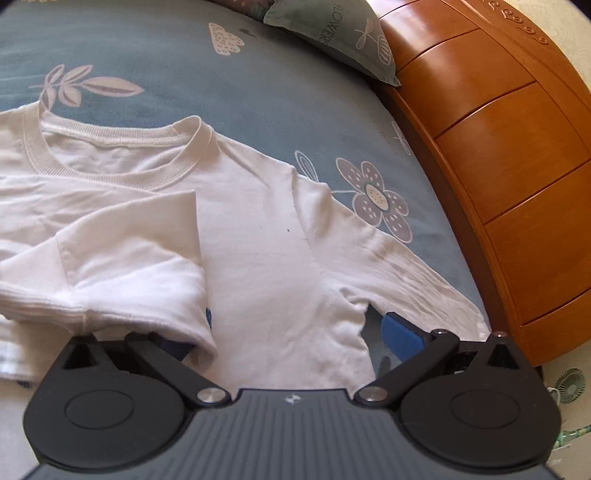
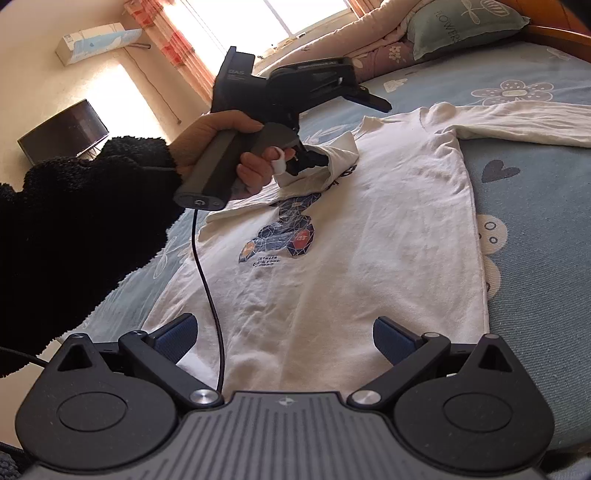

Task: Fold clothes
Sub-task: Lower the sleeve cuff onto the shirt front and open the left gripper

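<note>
A white long-sleeved shirt (image 2: 369,229) lies spread face up on the blue flowered bedsheet (image 2: 528,206), its printed picture (image 2: 284,236) showing, so the folding has only just begun. One sleeve (image 1: 122,258) has been brought in across the chest and lies doubled over the body, near the neckband (image 1: 122,166); the other sleeve (image 2: 524,122) is stretched straight out over the sheet toward the wooden bed frame (image 1: 509,177), not yet folded. The body of the shirt lies flat and full length, with no side or bottom fold made. The left gripper (image 1: 295,332) hovers low over the chest with the folded cuff lying over its left finger; its fingers stand wide apart and grasp nothing, and the right wrist view shows a hand (image 2: 218,147) in a dark fleecy sleeve (image 2: 74,206) holding it above the folded sleeve. The right gripper (image 2: 284,336) waits over the hem end of the shirt, its fingers likewise spread and empty, the hem between them but not pinched. What remains, judging by this, is most of the job: the second sleeve has to come in, then the body needs folding up. A pillow (image 2: 461,26) sits at the head of the bed, well clear.
</note>
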`<state>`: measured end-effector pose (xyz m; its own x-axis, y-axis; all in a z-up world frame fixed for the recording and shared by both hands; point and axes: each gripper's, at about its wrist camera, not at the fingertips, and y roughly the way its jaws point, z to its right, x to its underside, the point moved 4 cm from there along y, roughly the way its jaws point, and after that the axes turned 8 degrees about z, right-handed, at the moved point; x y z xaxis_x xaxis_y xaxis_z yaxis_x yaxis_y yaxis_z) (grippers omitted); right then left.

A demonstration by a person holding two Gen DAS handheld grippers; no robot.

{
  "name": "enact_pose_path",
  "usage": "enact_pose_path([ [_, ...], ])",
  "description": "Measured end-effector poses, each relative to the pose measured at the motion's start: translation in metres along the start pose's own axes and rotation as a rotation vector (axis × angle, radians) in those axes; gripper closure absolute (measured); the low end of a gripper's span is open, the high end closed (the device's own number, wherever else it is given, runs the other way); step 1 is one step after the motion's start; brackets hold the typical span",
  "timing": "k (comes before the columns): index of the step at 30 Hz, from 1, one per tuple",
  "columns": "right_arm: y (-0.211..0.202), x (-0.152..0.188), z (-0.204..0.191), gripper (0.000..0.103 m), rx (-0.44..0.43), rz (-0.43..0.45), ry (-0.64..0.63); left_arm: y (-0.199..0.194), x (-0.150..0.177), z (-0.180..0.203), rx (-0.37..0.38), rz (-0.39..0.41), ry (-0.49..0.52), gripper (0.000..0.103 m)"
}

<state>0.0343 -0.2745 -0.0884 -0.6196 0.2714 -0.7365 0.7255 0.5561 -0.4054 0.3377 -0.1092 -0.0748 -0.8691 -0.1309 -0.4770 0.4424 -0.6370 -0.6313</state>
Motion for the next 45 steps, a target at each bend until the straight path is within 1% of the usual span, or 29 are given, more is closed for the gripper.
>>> enact_pose_path([
  [3, -0.001, 0.000, 0.000, 0.000, -0.004, 0.005, 0.001, -0.024, 0.005, 0.001, 0.056, -0.017, -0.047, 0.001],
  [6, -0.002, 0.000, -0.001, 0.000, -0.006, 0.009, -0.004, -0.057, -0.001, -0.007, 0.091, 0.045, -0.080, 0.001],
  [8, -0.003, 0.000, -0.001, 0.000, -0.009, 0.011, -0.005, -0.074, -0.008, -0.019, 0.109, 0.086, -0.138, 0.001],
  [10, -0.003, 0.000, -0.001, 0.000, -0.010, 0.013, -0.002, -0.082, -0.010, -0.031, 0.121, 0.093, -0.190, 0.001],
  [12, -0.003, -0.001, -0.001, 0.000, -0.009, 0.013, 0.000, -0.080, -0.008, -0.043, 0.078, 0.058, -0.205, 0.001],
  [13, -0.002, -0.001, -0.001, 0.000, -0.010, 0.012, 0.000, -0.080, -0.008, -0.047, 0.054, 0.063, -0.196, 0.001],
  [15, -0.002, 0.000, -0.002, 0.000, -0.009, 0.010, -0.005, -0.080, -0.010, -0.055, 0.031, 0.100, -0.189, 0.001],
  [18, -0.001, 0.000, -0.002, 0.000, -0.004, 0.006, -0.012, -0.076, -0.014, -0.074, -0.008, 0.136, -0.232, 0.001],
  [21, -0.001, 0.000, -0.002, 0.000, -0.002, 0.005, -0.011, -0.064, -0.014, -0.090, -0.049, 0.131, -0.262, 0.001],
  [24, 0.000, 0.000, -0.001, 0.000, -0.007, 0.004, -0.008, -0.051, -0.013, -0.093, -0.055, 0.108, -0.275, 0.001],
  [26, 0.000, 0.000, -0.002, 0.000, -0.005, 0.002, -0.012, -0.044, -0.016, -0.086, -0.028, 0.103, -0.272, 0.001],
  [28, 0.000, 0.000, -0.002, 0.000, -0.004, 0.001, -0.016, -0.037, -0.021, -0.074, 0.007, 0.094, -0.260, 0.001],
  [30, 0.000, 0.000, -0.002, 0.000, -0.005, 0.002, -0.011, -0.031, -0.027, -0.061, 0.025, 0.087, -0.233, 0.001],
  [33, 0.000, 0.000, -0.001, 0.000, -0.003, 0.002, -0.005, -0.036, -0.035, -0.042, 0.026, 0.105, -0.143, 0.001],
  [34, 0.000, 0.000, -0.001, 0.000, -0.002, 0.002, -0.005, -0.040, -0.036, -0.040, 0.009, 0.116, -0.110, 0.001],
  [35, 0.000, 0.000, -0.001, 0.000, -0.003, 0.002, -0.005, -0.046, -0.038, -0.042, -0.027, 0.131, -0.083, 0.001],
  [37, 0.000, 0.000, -0.001, 0.000, -0.003, 0.003, -0.005, -0.056, -0.038, -0.053, -0.098, 0.151, -0.064, 0.001],
  [38, 0.000, 0.000, -0.001, 0.000, -0.004, 0.003, -0.005, -0.058, -0.036, -0.060, -0.122, 0.152, -0.076, 0.001],
  [41, 0.000, 0.000, -0.001, 0.000, -0.005, 0.003, -0.005, -0.058, -0.029, -0.088, -0.150, 0.128, -0.169, 0.001],
  [43, 0.000, 0.000, -0.001, 0.000, -0.005, 0.003, -0.004, -0.053, -0.024, -0.097, -0.151, 0.110, -0.207, 0.001],
  [45, 0.000, 0.000, -0.001, 0.000, -0.006, 0.004, -0.004, -0.045, -0.022, -0.097, -0.142, 0.089, -0.227, 0.001],
])
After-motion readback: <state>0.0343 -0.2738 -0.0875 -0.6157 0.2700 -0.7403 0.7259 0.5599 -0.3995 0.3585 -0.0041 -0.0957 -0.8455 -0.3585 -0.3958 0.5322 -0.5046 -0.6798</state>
